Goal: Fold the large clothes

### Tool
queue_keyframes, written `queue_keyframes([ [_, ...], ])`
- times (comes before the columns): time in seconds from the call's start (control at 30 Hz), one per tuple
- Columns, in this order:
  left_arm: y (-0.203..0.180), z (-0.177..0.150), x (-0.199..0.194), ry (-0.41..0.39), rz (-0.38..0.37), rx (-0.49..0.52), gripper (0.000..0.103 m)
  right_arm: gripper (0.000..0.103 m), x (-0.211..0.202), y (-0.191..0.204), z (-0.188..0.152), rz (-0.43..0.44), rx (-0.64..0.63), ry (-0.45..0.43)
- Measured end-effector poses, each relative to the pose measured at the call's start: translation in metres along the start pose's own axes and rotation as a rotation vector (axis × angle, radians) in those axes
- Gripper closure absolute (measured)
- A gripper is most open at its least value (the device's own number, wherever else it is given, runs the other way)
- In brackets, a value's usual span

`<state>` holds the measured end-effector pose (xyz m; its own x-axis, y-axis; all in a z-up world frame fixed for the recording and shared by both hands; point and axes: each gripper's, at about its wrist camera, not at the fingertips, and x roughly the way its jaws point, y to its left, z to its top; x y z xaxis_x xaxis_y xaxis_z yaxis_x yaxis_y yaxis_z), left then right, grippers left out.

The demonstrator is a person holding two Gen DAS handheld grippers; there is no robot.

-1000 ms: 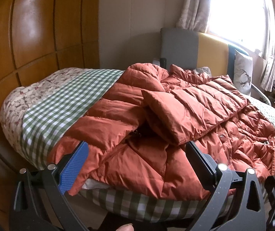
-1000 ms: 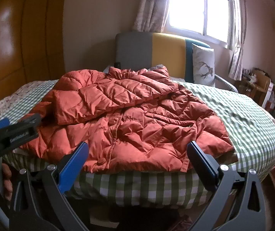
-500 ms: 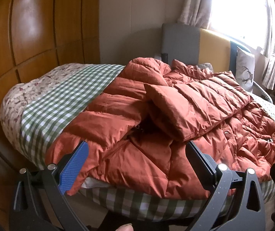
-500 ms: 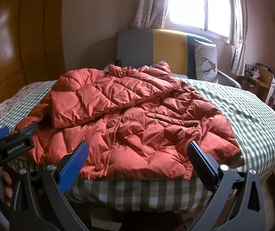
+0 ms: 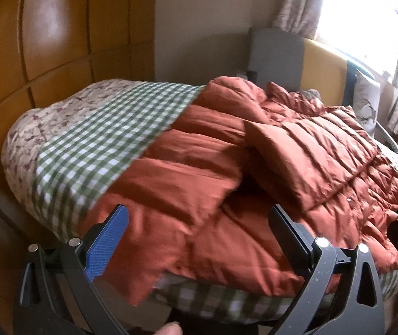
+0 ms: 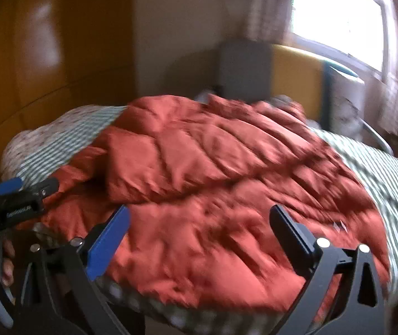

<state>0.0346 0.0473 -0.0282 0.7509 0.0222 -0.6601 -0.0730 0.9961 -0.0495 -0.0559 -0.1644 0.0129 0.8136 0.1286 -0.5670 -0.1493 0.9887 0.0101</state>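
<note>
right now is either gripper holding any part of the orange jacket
Nothing is held. The left gripper and the right gripper are both open, short of the orange jacket on the bed.

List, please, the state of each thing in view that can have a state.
Left gripper: jaws open, empty.
Right gripper: jaws open, empty.
Orange puffer jacket: lying on the bed, one sleeve folded across the body, otherwise unfolded.
Curtains: drawn aside.

Left tool and right tool gape, empty.
</note>
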Motion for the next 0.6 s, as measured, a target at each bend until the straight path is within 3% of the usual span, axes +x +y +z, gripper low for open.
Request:
queue_keyframes([
  [0.13, 0.037, 0.004, 0.004, 0.009, 0.051, -0.067, 0.004, 0.010, 0.031, 0.032, 0.015, 0.084, -0.158, 0.005],
  [0.27, 0.057, 0.001, 0.013, 0.056, 0.043, -0.130, 0.004, 0.018, 0.071, 0.052, 0.023, 0.133, -0.210, 0.069],
  [0.3, 0.058, 0.000, 0.015, 0.064, 0.038, -0.136, 0.004, 0.034, 0.082, 0.057, 0.023, 0.122, -0.223, 0.084],
  [0.33, 0.057, -0.002, 0.017, 0.070, 0.035, -0.132, 0.004, 0.063, 0.093, 0.060, 0.023, 0.126, -0.230, 0.111],
  [0.4, 0.052, -0.005, 0.027, 0.090, 0.046, -0.093, 0.004, 0.089, 0.107, 0.058, 0.025, 0.164, -0.215, 0.189],
  [0.43, 0.050, -0.006, 0.030, 0.100, 0.045, -0.086, 0.007, 0.097, 0.105, 0.055, 0.027, 0.155, -0.204, 0.181],
  [0.47, 0.050, -0.006, 0.035, 0.112, 0.029, -0.086, 0.020, 0.099, 0.100, 0.051, 0.030, 0.146, -0.190, 0.155],
  [0.57, 0.050, -0.006, 0.040, 0.123, 0.008, -0.079, 0.034, 0.101, 0.068, 0.011, 0.052, 0.103, -0.086, 0.072],
  [0.6, 0.049, -0.005, 0.041, 0.121, -0.005, -0.071, 0.046, 0.101, 0.068, 0.011, 0.052, 0.103, -0.086, 0.072],
])
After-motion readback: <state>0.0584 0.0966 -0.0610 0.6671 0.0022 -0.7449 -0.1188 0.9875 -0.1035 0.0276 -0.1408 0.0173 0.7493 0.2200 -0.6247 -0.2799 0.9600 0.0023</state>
